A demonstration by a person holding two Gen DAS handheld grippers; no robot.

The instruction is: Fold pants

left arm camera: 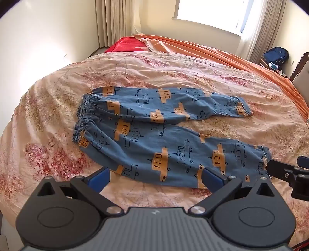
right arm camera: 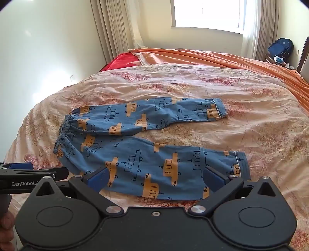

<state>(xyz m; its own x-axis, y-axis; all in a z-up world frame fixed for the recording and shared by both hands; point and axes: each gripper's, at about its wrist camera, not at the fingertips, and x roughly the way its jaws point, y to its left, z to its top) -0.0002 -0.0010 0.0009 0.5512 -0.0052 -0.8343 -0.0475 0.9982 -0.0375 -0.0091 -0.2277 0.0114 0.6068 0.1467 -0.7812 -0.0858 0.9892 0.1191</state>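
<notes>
Blue children's pants (left arm camera: 154, 135) with orange and outlined bus prints lie flat on the bed, waistband at the left, both legs spread to the right in a V. They also show in the right wrist view (right arm camera: 146, 146). My left gripper (left arm camera: 156, 175) is open, hovering over the near leg's lower edge, holding nothing. My right gripper (right arm camera: 154, 176) is open too, over the near leg nearer its cuff (right arm camera: 239, 164), empty. The right gripper's side shows in the left wrist view (left arm camera: 285, 171); the left gripper's side shows in the right wrist view (right arm camera: 29, 173).
The bed has a wrinkled pink floral cover (left arm camera: 173, 69) with an orange sheet (left arm camera: 212, 48) and a red cloth (left arm camera: 127, 44) at the far side. Curtains and a bright window (right arm camera: 208, 13) lie beyond. A blue backpack (right arm camera: 282, 48) sits at the far right.
</notes>
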